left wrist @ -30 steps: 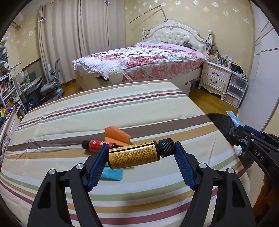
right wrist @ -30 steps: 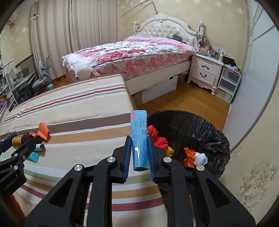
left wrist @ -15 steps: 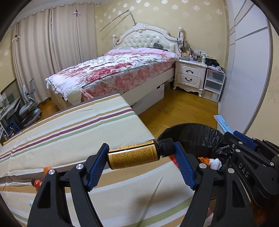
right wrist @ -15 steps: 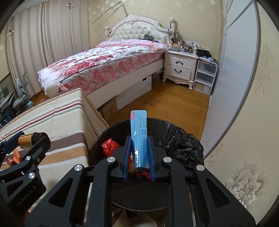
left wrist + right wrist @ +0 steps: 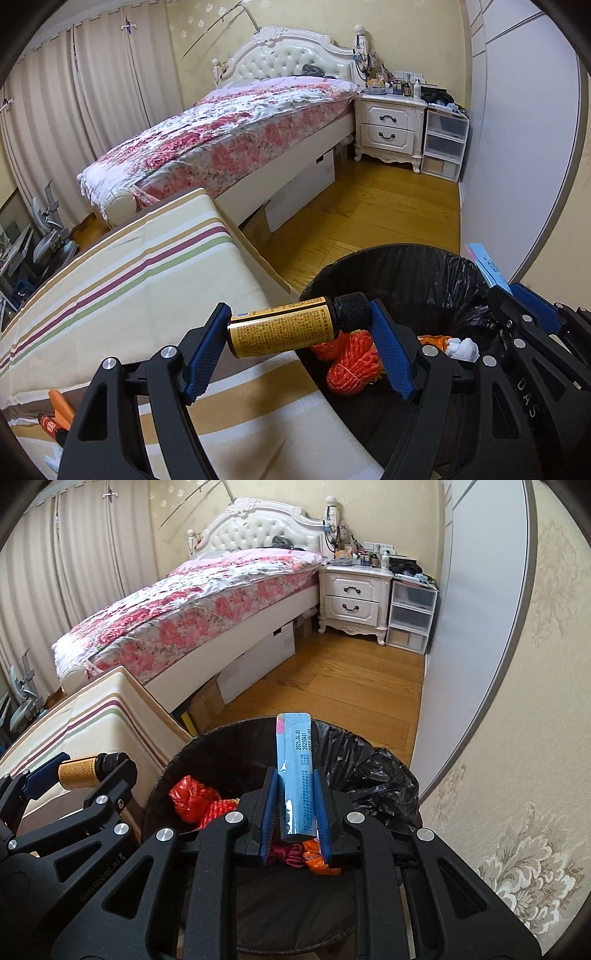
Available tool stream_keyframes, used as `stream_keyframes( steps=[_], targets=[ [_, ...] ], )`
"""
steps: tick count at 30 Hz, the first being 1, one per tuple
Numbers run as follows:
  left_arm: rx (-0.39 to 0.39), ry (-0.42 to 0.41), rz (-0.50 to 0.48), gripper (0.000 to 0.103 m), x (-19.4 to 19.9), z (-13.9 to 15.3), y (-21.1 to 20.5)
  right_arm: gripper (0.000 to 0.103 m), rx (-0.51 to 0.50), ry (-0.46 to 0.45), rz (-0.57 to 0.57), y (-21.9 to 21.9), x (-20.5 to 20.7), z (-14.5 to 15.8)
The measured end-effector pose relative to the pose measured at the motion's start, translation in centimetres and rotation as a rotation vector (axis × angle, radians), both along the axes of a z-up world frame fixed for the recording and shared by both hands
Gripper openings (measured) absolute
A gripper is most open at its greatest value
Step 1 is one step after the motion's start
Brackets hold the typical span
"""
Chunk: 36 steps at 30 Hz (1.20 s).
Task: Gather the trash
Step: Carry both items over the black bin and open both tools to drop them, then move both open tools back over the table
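Observation:
My left gripper (image 5: 299,332) is shut on a small brown bottle (image 5: 284,328) with a yellow label and black cap, held sideways at the near left rim of the black-lined trash bin (image 5: 406,266). My right gripper (image 5: 295,797) is shut on a blue stick packet (image 5: 295,771), held upright over the trash bin (image 5: 369,760). Red and orange trash (image 5: 192,801) lies inside the bin. The bottle also shows in the right wrist view (image 5: 79,773), to the left of the bin.
The striped table (image 5: 122,266) is on the left, with an orange scrap (image 5: 61,406) and a small red bottle (image 5: 50,428) at its near left. A floral bed (image 5: 229,140), a white nightstand (image 5: 388,125) and a wall (image 5: 517,701) surround the wooden floor.
Both grippers have swung right from the table to the trash bin, each keeping its item. The bin now fills the lower part of both views.

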State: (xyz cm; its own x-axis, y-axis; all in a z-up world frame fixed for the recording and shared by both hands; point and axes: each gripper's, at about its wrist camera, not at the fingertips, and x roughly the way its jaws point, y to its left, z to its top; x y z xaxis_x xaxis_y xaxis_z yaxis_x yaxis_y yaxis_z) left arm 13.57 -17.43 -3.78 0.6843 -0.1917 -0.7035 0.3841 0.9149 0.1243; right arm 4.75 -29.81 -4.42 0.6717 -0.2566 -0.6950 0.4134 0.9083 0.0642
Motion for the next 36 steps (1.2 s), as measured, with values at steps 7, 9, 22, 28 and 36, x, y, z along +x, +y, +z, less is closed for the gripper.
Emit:
stream_keyframes(
  steps=[7, 9, 22, 28, 36],
  targets=[
    [-0.006, 0.016, 0.008, 0.082, 0.2, -0.1, 0.3, 0.037, -0.019, -0.007, -0.036, -0.3, -0.3, -0.1],
    [-0.009, 0.017, 0.007, 0.083, 0.1, -0.1, 0.3, 0.038, -0.02, -0.01, -0.042, -0.4, -0.3, 0.0],
    [-0.033, 0.0, 0.035, 0.084, -0.5, 1.2, 1.7, 0.048, -0.022, -0.029, -0.023, 0.7, -1.3, 1.1],
    [-0.031, -0.029, 0.071, 0.084, -2.0, 2.2, 4.6, 0.05, -0.015, -0.045, 0.041, 2.9, -2.0, 1.9],
    [-0.017, -0.018, 0.186, 0.084, -4.2, 2.2, 10.6, 0.051, -0.002, -0.044, 0.17, 7.5, -2.4, 2.4]
  ],
)
